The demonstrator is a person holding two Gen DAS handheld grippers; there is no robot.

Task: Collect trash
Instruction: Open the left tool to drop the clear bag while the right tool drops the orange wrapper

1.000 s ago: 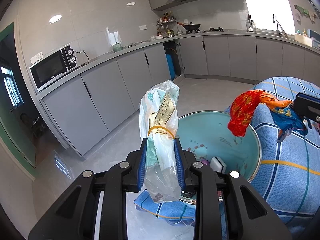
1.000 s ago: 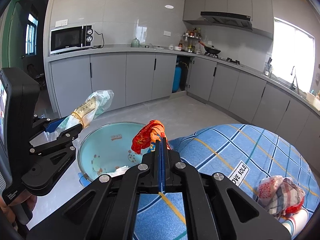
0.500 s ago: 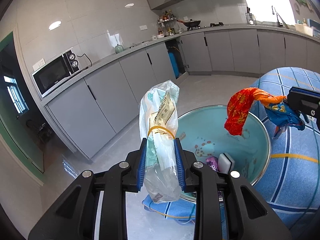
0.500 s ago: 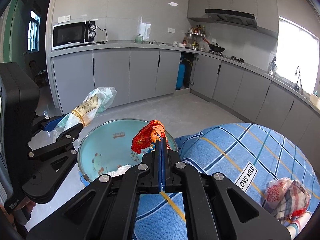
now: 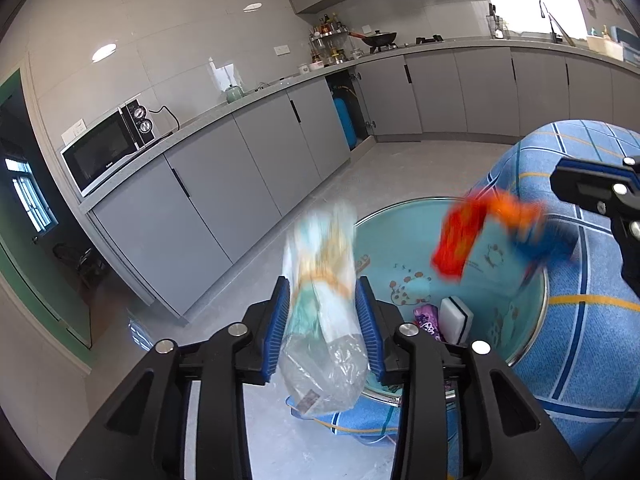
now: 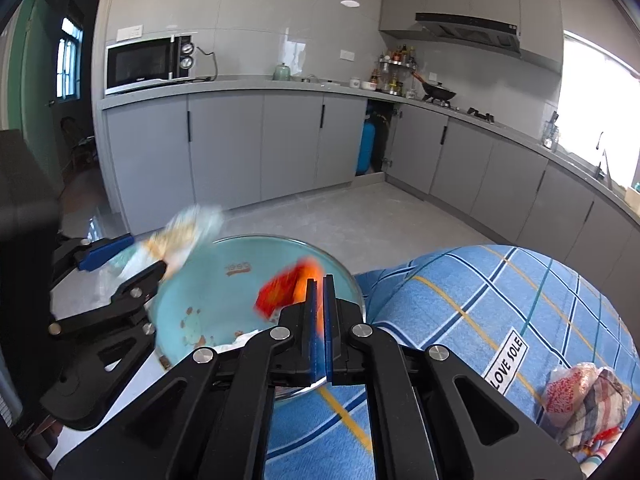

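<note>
A clear plastic bag point(image 5: 320, 248) with a yellow band stands blurred between the blue pads of my left gripper point(image 5: 322, 284), whose jaws are opening; it tips toward the teal basin point(image 5: 400, 256). My right gripper point(image 6: 318, 280) hangs over the basin's point(image 6: 224, 292) near rim. Its jaws are opening to a narrow gap, and a red and orange wrapper point(image 6: 280, 292) slips out of them, blurred. The left wrist view shows that wrapper point(image 5: 460, 240) above the basin beside the right gripper point(image 5: 556, 178). In the right wrist view the bag point(image 6: 180, 236) and left gripper point(image 6: 146, 254) are at the basin's left rim.
The basin holds a white sponge point(image 5: 456, 318) and a purple wrapper point(image 5: 428, 320). It sits at the edge of a table under a blue plaid cloth point(image 6: 480, 300). A crumpled red and checked bag point(image 6: 584, 396) lies at the right. Grey kitchen cabinets point(image 6: 292, 140) line the back.
Both pairs of jaws have parted. The plastic bag and the red wrapper, sharp and still before, are now blurred and moving down toward the basin. The right gripper has come a little closer to the basin.
</note>
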